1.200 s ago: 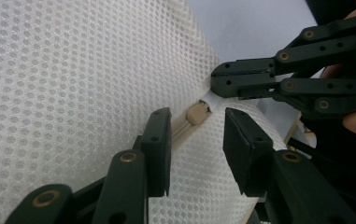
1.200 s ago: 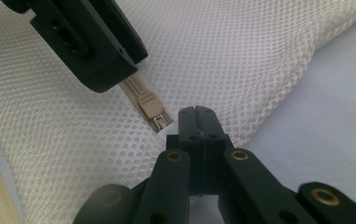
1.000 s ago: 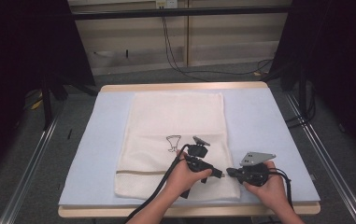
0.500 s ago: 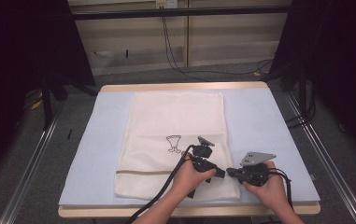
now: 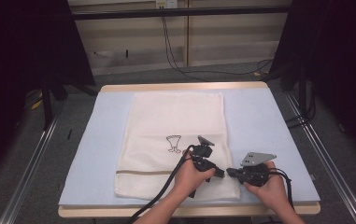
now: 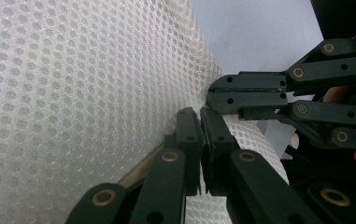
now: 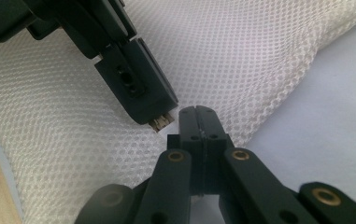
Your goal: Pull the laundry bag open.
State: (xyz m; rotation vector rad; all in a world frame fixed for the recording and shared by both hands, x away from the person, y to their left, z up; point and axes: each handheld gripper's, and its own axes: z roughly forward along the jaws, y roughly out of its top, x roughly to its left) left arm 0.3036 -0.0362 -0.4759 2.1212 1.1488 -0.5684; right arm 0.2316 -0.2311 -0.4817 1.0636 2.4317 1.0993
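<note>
A white mesh bag [image 5: 175, 116] lies flat on the pale blue mat [image 5: 259, 121], with a tan zip strip [image 5: 143, 171] across its near end. Both grippers meet at the bag's near right edge. My left gripper [image 5: 220, 172] [image 6: 200, 114] has just been closing, and its jaws now stand together on a small tan zip tab [image 7: 162, 122] that shows at their tips. Facing it tip to tip, my right gripper [image 5: 229, 171] [image 7: 198, 111] is shut, pinching the bag's raised mesh edge [image 6: 203, 70].
A small black drawing [image 5: 173, 142] is printed on the bag just beyond the left hand. The mat covers a wooden table [image 5: 180, 87]. Metal rails [image 5: 31, 163] run along both sides, with cables [image 5: 175, 56] on the floor behind.
My left gripper has shifted a little to the right, up to the right gripper's tips, and its jaws have closed. The right hand has stayed put.
</note>
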